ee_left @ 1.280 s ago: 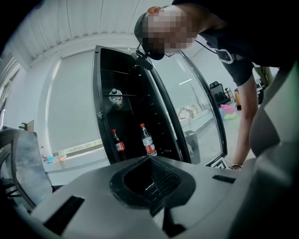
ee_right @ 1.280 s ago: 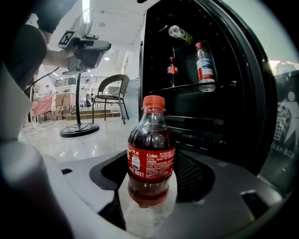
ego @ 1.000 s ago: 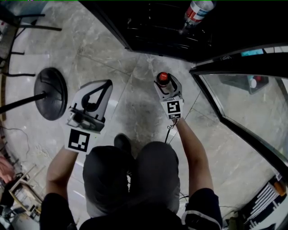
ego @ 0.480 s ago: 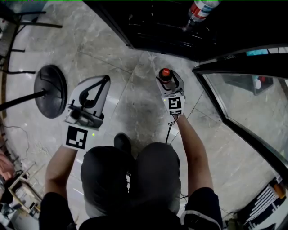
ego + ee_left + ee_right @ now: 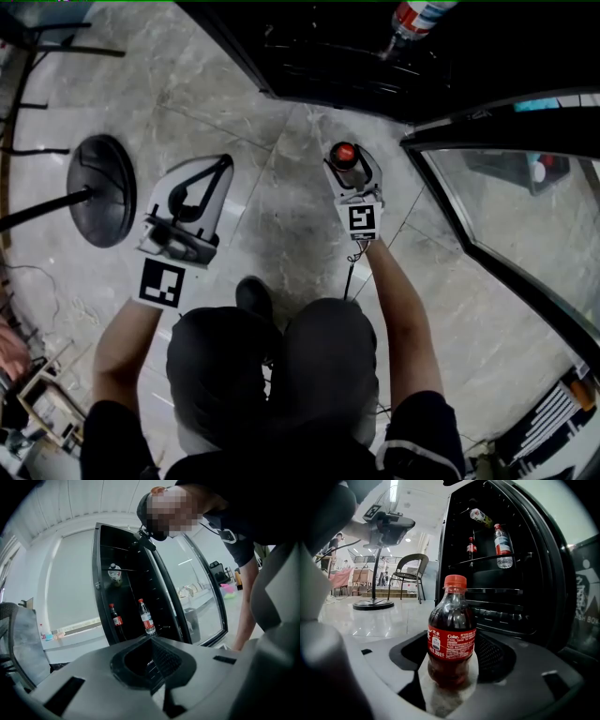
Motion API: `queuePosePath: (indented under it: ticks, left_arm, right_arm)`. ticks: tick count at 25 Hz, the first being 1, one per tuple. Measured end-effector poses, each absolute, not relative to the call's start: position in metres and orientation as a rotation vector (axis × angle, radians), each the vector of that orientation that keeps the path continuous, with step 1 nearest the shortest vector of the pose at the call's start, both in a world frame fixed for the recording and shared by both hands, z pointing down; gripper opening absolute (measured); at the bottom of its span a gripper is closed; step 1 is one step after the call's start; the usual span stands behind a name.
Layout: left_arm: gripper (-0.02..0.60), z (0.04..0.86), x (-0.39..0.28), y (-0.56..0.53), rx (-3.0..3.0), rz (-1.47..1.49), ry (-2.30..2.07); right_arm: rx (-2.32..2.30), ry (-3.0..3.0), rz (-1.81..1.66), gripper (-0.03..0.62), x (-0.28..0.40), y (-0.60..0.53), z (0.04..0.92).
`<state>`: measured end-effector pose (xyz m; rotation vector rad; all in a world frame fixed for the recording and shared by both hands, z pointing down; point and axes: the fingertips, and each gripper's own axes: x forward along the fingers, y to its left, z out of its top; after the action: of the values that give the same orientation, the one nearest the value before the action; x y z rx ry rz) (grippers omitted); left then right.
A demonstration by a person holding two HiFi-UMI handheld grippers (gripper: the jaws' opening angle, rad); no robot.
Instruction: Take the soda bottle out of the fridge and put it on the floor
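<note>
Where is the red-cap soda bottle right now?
The soda bottle stands upright between the right tongs, at the head view's middle right, just in front of the open fridge.

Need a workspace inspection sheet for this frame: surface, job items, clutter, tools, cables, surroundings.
Surface: glossy pale marble-look floor.
Job's things: soda bottle, red cap, upright, outside the open fridge; cannot tell whether it touches the floor.
Clutter: round black stand base on the floor, left side.
Tools: right tool shut on the soda bottle; left tool shut, empty.
Cables: thin cable hanging below the right tool.
Surroundings: glass fridge door swung open; water bottle on a fridge shelf; chair behind.
</note>
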<state>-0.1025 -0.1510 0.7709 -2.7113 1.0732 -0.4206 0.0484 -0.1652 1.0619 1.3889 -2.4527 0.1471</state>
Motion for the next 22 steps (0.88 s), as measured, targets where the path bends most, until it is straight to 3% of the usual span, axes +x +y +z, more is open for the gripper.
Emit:
queuePosePath:
  ticks: [22]
  left_arm:
    - [0.023, 0.784, -0.096, -0.148, -2.718, -0.439, 1.051]
  right_arm:
    - [1.366, -2.445, 0.229, 0.339, 0.053, -0.150, 1.075]
